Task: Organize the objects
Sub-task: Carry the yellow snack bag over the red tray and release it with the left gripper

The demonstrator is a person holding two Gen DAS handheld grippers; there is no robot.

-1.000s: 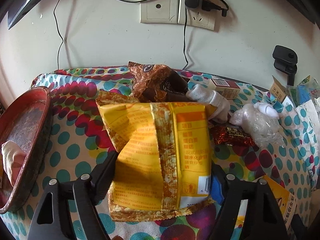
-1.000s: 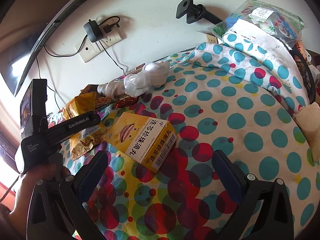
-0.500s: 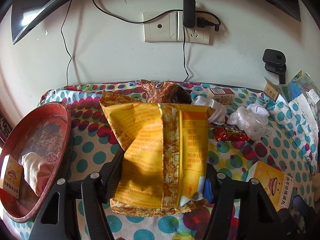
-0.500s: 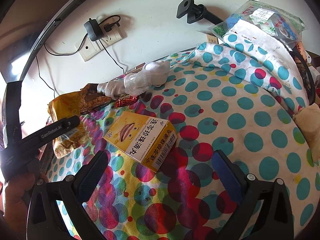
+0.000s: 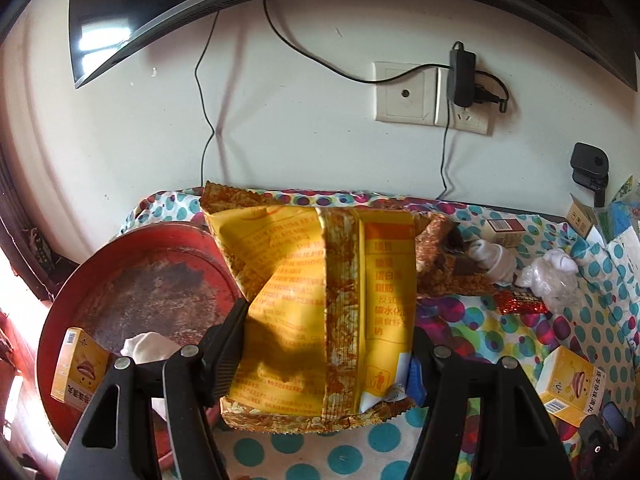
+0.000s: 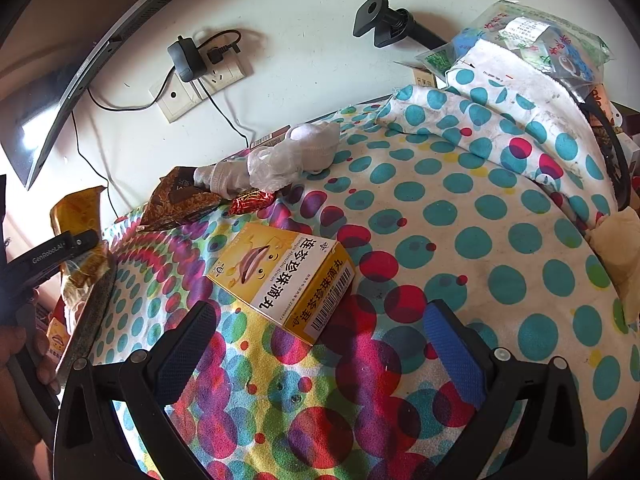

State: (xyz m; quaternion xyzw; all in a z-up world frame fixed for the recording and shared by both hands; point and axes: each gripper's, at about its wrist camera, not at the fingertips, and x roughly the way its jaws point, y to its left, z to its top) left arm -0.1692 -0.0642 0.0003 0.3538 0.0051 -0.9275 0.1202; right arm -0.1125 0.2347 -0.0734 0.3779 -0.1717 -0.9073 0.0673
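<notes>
Left tool [image 5: 326, 354]: clamped on yellow snack bag [image 5: 320, 300], bag's long axis upright
Red tray [image 5: 160, 280]: just left, below bag
Right tool [image 6: 316, 344]: fingers apart, box [image 6: 282, 276] just ahead on surface

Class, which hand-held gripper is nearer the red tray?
Left. The left hand-held gripper, clamping the yellow snack bag, is beside the red tray; the right hand-held gripper hovers near a yellow box.
</notes>
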